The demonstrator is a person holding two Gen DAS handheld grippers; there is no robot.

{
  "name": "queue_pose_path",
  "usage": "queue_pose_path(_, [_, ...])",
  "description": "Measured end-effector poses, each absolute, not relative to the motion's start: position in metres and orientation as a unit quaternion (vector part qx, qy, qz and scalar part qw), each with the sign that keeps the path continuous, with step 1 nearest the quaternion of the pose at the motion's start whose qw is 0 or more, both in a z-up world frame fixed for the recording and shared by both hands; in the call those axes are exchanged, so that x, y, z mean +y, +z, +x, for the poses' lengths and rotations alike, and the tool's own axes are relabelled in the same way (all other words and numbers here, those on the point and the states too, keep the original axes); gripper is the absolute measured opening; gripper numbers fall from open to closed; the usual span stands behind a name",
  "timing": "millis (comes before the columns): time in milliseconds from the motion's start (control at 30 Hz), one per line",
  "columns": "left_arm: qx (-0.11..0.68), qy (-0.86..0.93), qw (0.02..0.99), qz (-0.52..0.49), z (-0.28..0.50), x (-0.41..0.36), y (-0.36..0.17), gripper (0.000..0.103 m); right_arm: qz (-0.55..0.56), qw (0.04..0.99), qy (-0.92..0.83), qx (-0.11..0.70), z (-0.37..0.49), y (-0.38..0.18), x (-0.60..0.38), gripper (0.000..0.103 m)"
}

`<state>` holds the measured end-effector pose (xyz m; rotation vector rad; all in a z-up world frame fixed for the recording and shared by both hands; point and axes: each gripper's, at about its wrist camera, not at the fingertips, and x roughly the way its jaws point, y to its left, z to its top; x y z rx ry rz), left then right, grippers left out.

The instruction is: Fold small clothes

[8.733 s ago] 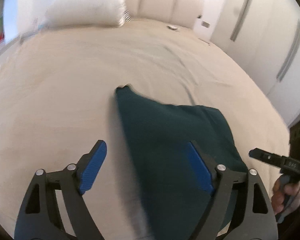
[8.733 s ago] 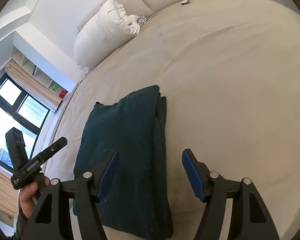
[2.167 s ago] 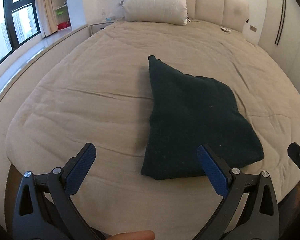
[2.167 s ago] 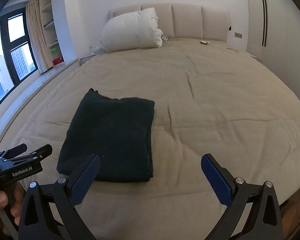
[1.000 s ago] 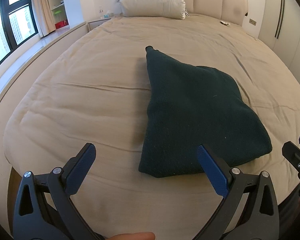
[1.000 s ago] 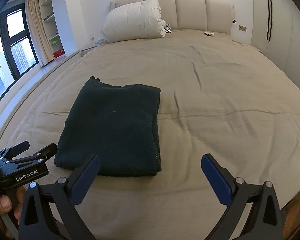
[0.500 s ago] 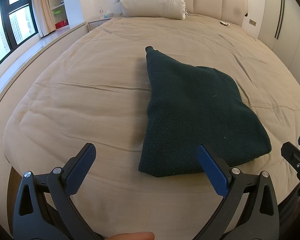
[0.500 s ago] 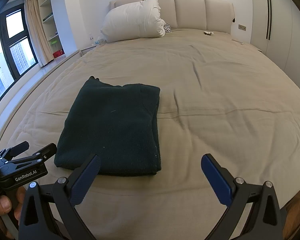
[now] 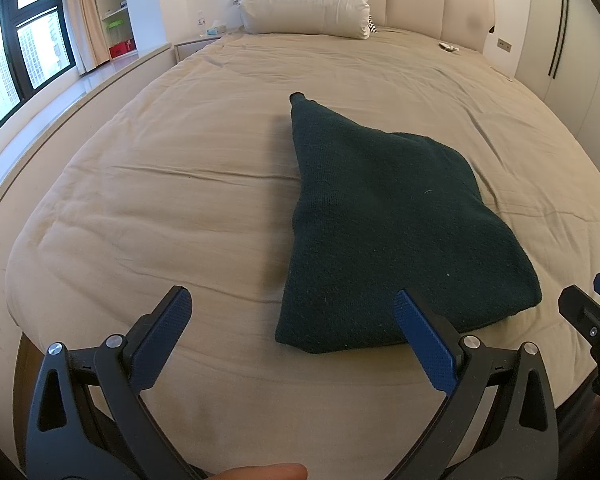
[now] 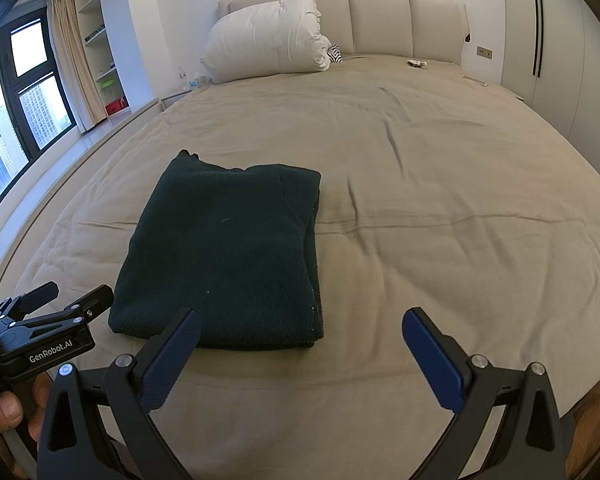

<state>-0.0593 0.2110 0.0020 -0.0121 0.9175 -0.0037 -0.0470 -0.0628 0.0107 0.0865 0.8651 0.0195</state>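
Clothing first: a dark green garment [image 10: 224, 256] lies folded into a flat packet on the beige bed [image 10: 440, 200], near the foot edge and toward the window side. Its right edge shows stacked layers; one small corner sticks out at the far end. What kind of garment it is, I cannot tell, maybe a knit sweater.

Both tools are held above the foot of the bed, apart from the cloth. The left gripper [image 9: 296, 336] has its jaws spread wide with nothing between them; in its own view the right blue pad [image 9: 424, 344] covers the near corner of the packet. The right gripper [image 10: 300, 352] also stands wide apart and empty.

A hand [image 10: 8, 416] holding the left tool is cut off at the picture's corner. Only a fingertip [image 9: 260, 472] shows at the lower border of the left view. A white pillow [image 10: 264, 40] leans on the headboard; small things beside it are too little to make out.
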Motion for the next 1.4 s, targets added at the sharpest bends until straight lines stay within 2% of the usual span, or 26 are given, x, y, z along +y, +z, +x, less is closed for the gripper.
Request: queue_pose_path(1400, [0.445, -0.001, 0.896, -0.01, -0.0588, 0.2073, 0.0018, 0.103, 0.045, 0.906, 0.011, 0.421, -0.049, 0.0101, -0.0622, 0.103])
